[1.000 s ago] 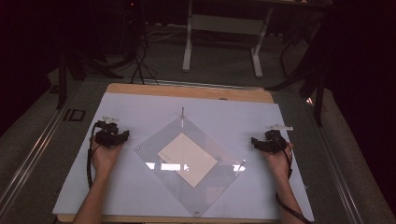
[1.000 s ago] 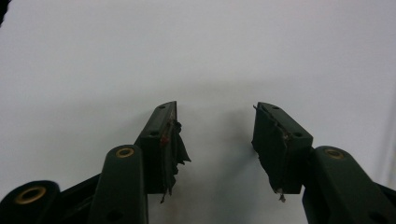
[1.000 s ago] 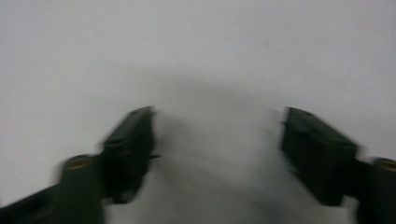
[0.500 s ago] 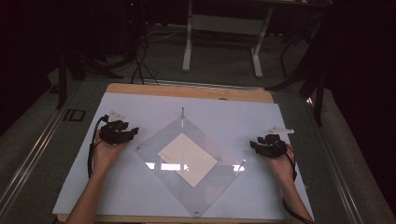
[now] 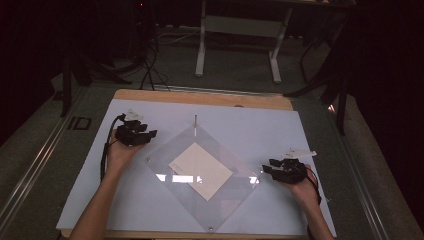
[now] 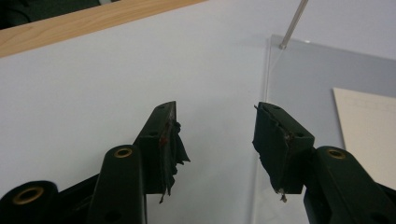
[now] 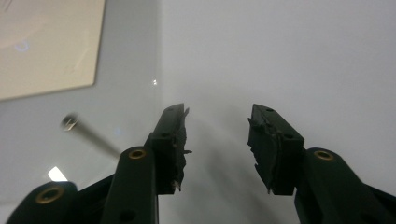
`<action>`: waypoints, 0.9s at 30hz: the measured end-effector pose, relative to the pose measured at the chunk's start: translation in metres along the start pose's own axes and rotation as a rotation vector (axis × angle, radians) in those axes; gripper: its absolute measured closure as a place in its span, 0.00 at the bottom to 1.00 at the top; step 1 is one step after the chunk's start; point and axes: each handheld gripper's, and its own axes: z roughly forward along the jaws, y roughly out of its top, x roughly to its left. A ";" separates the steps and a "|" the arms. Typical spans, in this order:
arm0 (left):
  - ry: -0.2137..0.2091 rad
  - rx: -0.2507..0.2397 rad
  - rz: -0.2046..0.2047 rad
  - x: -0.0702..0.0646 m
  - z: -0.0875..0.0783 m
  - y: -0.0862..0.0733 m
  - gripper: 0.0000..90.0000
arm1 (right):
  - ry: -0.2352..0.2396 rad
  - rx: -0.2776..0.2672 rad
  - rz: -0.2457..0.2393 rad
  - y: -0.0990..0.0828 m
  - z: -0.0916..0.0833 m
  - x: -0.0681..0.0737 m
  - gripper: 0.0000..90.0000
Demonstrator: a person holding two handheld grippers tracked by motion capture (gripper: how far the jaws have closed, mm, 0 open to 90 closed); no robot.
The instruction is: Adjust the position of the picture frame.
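From above, your clear square acrylic plate [image 5: 202, 172] lies mid-table as a diamond, one corner pointing away from you, a cream paper sheet [image 5: 201, 170] on it. Your left gripper [image 5: 141, 136] and right gripper [image 5: 272, 171] flank it, both released (jaws just closing on nothing). Up close, a thin metal pin [image 6: 293, 22] stands at its corner.

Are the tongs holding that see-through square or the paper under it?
No. Both the left tongs and right tongs stand open with nothing between them, beside the clear sheet.
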 end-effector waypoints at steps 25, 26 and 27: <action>-0.093 0.017 0.012 -0.013 0.041 0.023 0.55 | 0.123 -0.009 -0.140 -0.008 0.003 0.033 0.78; -0.093 0.017 0.012 -0.013 0.041 0.023 0.55 | 0.119 -0.010 -0.146 -0.007 0.005 0.035 0.82; -0.103 0.008 0.013 -0.014 0.044 0.024 0.55 | 0.114 -0.006 -0.151 -0.005 0.008 0.036 0.85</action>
